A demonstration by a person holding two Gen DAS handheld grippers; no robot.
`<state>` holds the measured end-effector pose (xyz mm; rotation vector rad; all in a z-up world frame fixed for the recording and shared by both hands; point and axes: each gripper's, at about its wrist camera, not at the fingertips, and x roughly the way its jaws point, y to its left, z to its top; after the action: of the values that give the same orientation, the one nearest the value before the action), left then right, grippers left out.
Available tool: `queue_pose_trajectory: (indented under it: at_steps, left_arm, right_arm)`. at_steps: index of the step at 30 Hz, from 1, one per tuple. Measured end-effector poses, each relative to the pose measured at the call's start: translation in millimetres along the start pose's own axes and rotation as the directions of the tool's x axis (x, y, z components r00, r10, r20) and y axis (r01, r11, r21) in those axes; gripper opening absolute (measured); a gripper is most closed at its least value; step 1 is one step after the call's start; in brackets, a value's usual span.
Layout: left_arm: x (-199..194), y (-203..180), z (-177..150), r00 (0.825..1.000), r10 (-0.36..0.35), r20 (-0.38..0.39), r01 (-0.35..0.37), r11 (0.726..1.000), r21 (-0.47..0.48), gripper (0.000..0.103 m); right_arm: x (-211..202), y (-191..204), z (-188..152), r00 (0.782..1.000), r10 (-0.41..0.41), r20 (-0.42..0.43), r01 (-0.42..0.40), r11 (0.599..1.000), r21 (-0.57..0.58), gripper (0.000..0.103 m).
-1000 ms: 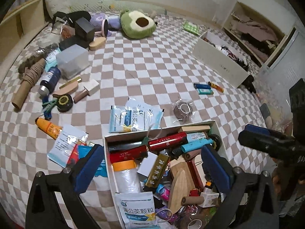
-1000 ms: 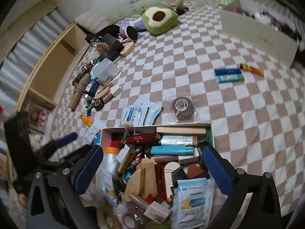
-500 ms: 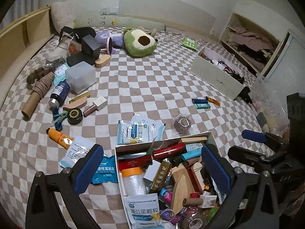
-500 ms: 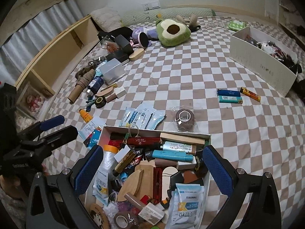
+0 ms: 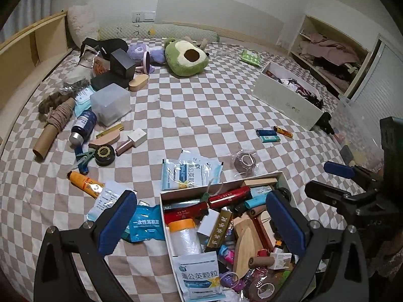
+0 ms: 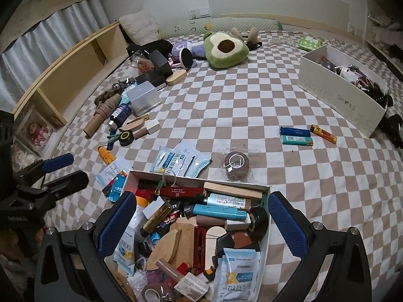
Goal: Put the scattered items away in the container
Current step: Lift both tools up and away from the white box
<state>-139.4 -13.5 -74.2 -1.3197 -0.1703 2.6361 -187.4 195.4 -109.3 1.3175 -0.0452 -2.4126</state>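
Note:
A white box packed with pens, tubes, sachets and wooden pieces sits on the checkered bed near both grippers. My left gripper is open and empty above its left side. My right gripper is open and empty above the box. Loose items lie beyond it: white-blue sachets, a bagged tape roll, lighters, an orange tube, a blue packet.
A cluster at the left holds a cardboard tube, blue bottle, clear plastic box and black boxes. An avocado plush lies at the back. A second white box stands at the right. A wooden shelf runs along the bed's left side.
Both grippers have risen and drawn back, so more of the bed and the far wall shows. Both stay open and empty. The objects have not moved.

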Motion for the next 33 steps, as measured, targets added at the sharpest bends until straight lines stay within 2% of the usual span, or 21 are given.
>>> queue_pose_trajectory:
  at_steps: [5,11,17,23,33]
  left_arm:
    - [-10,2,2,0.998,0.045,0.052,-0.047,0.998,0.036,0.103]
    - [-22,3,2,0.995,0.030,0.095,-0.035,0.998,0.053,0.102]
    - [-37,2,2,0.985,0.050,0.164,-0.068,0.993,0.101,0.102]
    - [-48,11,3,0.980,0.046,0.192,-0.068,0.991,0.113,0.102]
    - [-51,41,8,0.979,0.043,0.198,-0.055,0.997,0.053,0.102]
  right_arm:
    - [-11,4,2,0.997,-0.019,0.081,0.022,0.999,-0.043,0.103]
    - [-27,6,4,0.980,-0.044,0.193,0.063,0.994,-0.091,0.103]
    - [-43,0,3,0.960,-0.048,0.274,0.083,0.990,-0.117,0.103]
    - [-60,-16,3,0.945,-0.068,0.319,0.106,0.989,-0.102,0.103]
    - [-76,-60,2,0.929,-0.116,0.353,0.132,0.991,-0.022,0.103]
